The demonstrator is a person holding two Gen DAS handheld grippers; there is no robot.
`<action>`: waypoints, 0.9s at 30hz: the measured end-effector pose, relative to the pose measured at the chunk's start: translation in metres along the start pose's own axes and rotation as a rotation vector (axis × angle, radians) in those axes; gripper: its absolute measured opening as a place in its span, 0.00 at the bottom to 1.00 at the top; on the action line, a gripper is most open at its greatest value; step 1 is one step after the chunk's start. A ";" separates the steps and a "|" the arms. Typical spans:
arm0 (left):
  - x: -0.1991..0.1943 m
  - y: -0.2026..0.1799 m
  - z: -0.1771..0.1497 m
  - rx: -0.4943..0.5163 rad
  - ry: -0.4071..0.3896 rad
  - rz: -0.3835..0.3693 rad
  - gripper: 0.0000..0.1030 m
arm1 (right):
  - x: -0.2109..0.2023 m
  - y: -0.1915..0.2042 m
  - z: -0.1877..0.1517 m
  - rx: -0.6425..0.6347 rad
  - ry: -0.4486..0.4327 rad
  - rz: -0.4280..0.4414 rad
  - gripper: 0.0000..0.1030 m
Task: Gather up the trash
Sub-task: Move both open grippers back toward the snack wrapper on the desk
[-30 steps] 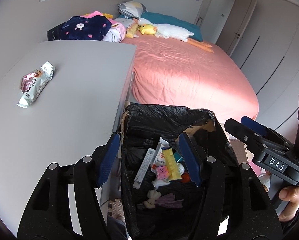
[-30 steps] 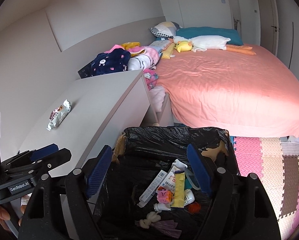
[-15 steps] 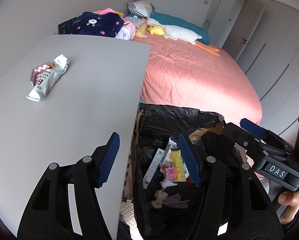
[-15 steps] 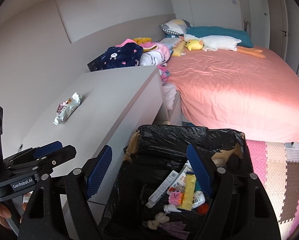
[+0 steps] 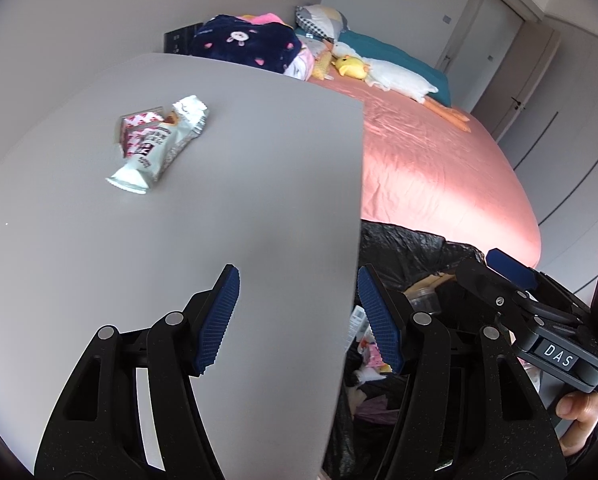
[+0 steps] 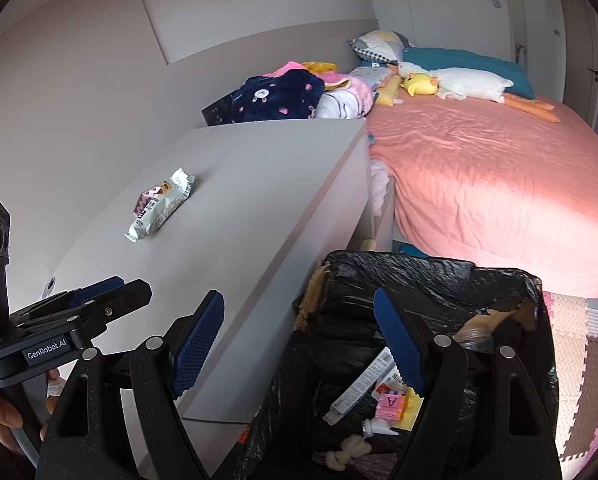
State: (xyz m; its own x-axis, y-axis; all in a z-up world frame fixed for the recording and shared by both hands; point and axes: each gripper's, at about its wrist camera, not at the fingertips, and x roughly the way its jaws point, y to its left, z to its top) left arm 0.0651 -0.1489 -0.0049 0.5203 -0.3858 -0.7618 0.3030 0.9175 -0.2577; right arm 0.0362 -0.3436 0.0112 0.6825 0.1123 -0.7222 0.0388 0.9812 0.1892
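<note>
Trash here means one crumpled snack wrapper [image 5: 159, 142] lying alone on the grey table [image 5: 179, 240] — well ahead of both tongs. Left tongs [image 5: 297, 316] hang wide and empty over the table's near edge; right tongs [image 6: 299, 340] — also wide, holding nothing — straddle the table corner and the black-lined bin [image 6: 419, 280] of rubbish beside the bed [image 6: 499, 184].

1. Left wrist view: looks forward and downward along the left gripper [image 5: 299, 312], close above the worktop [image 5: 179, 240] near its right edge.
2. Right wrist view: looks forward and downward along the right gripper [image 6: 299, 340], above the trash bin [image 6: 439, 280] beside the worktop's right edge.
3. Shared: worktop, wrapper [image 5: 159, 144], bin, bed [image 6: 499, 184]; each view shows the other gripper.
</note>
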 end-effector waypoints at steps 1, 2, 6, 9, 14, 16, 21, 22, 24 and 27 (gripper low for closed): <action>-0.001 0.004 0.000 -0.006 -0.003 0.005 0.59 | 0.003 0.003 0.001 -0.002 0.001 -0.001 0.76; -0.001 0.009 0.001 -0.011 -0.005 0.009 0.59 | 0.006 0.006 0.003 -0.004 0.004 -0.004 0.76; -0.005 0.027 0.006 -0.026 -0.018 0.030 0.59 | 0.021 0.019 0.007 -0.006 0.034 -0.014 0.76; -0.009 0.043 0.009 -0.046 -0.028 0.042 0.59 | 0.032 0.029 0.010 -0.012 0.048 -0.028 0.76; -0.011 0.068 0.013 -0.076 -0.032 0.064 0.59 | 0.050 0.045 0.016 -0.010 0.065 0.001 0.76; -0.010 0.079 0.015 -0.086 -0.032 0.071 0.59 | 0.056 0.053 0.019 -0.012 0.069 -0.001 0.76; -0.011 0.100 0.017 -0.114 -0.034 0.089 0.59 | 0.070 0.072 0.025 -0.015 0.057 0.023 0.76; -0.011 0.105 0.018 -0.122 -0.035 0.094 0.59 | 0.073 0.076 0.026 -0.017 0.058 0.025 0.76; -0.012 0.113 0.019 -0.135 -0.038 0.101 0.59 | 0.080 0.085 0.031 -0.018 0.062 0.032 0.76; -0.013 0.125 0.021 -0.156 -0.044 0.117 0.59 | 0.089 0.096 0.038 -0.025 0.068 0.039 0.76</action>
State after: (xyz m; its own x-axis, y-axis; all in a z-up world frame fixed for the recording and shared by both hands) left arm 0.1127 -0.0315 -0.0149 0.5805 -0.2766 -0.7658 0.1130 0.9588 -0.2607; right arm 0.1279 -0.2451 -0.0096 0.6320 0.1599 -0.7583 -0.0052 0.9793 0.2022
